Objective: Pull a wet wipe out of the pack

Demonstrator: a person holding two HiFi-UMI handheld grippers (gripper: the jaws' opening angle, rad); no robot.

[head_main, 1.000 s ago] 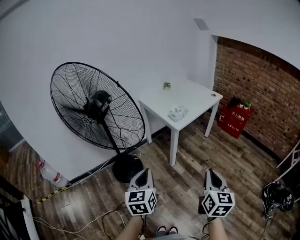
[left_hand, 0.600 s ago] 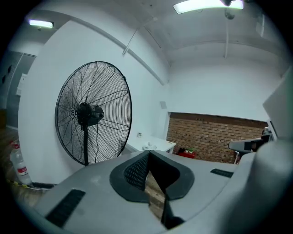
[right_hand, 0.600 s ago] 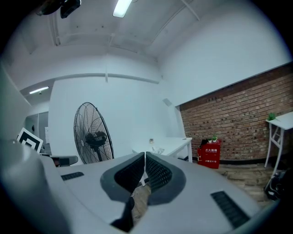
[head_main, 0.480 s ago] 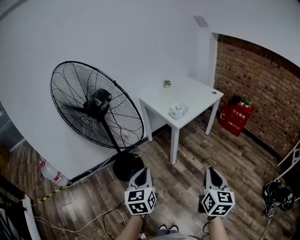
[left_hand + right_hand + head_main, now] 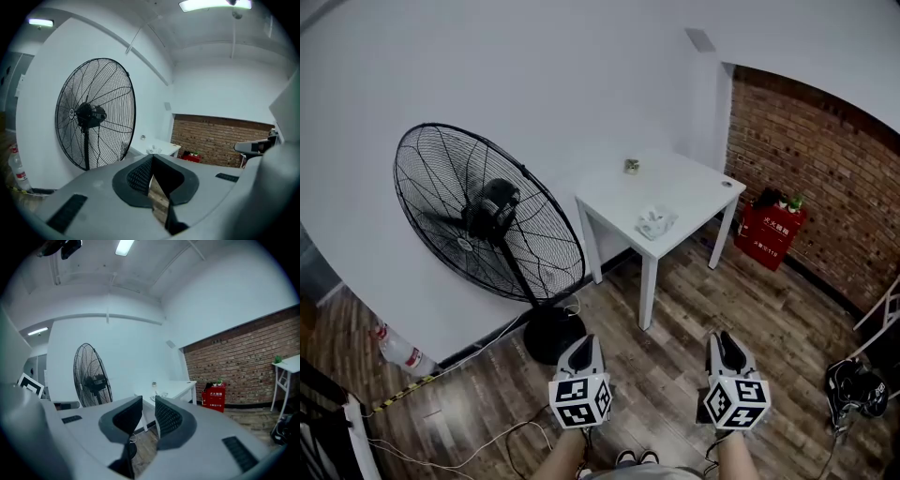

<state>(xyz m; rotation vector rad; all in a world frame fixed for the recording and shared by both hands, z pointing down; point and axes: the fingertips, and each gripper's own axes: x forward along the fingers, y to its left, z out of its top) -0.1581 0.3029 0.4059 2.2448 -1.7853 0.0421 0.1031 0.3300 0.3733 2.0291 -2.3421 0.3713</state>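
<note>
at the lower left of the head view, a plastic bottle (image 5: 398,349) lying on the wood floor (image 5: 670,370) by the white wall (image 5: 534,75). right of it, a big black pedestal fan (image 5: 487,220), upright on its round base. at the bottom, left of centre, the left gripper (image 5: 587,345) held low over the floor; in the left gripper view, the left gripper (image 5: 151,158) with jaws closed tip to tip, holding nothing. above centre, a white table (image 5: 698,183) against the wall, with the wet wipe pack (image 5: 655,222) near its front edge and a small object (image 5: 632,167) at the back, both well apart from the grippers. at the bottom, right of centre, the right gripper (image 5: 724,343); in the right gripper view, the right gripper (image 5: 148,404) with jaws a narrow gap apart, empty. at right, a red fire extinguisher box (image 5: 773,234) on the floor against the brick wall (image 5: 825,159). at the lower right edge, a black bag (image 5: 855,392).
</note>
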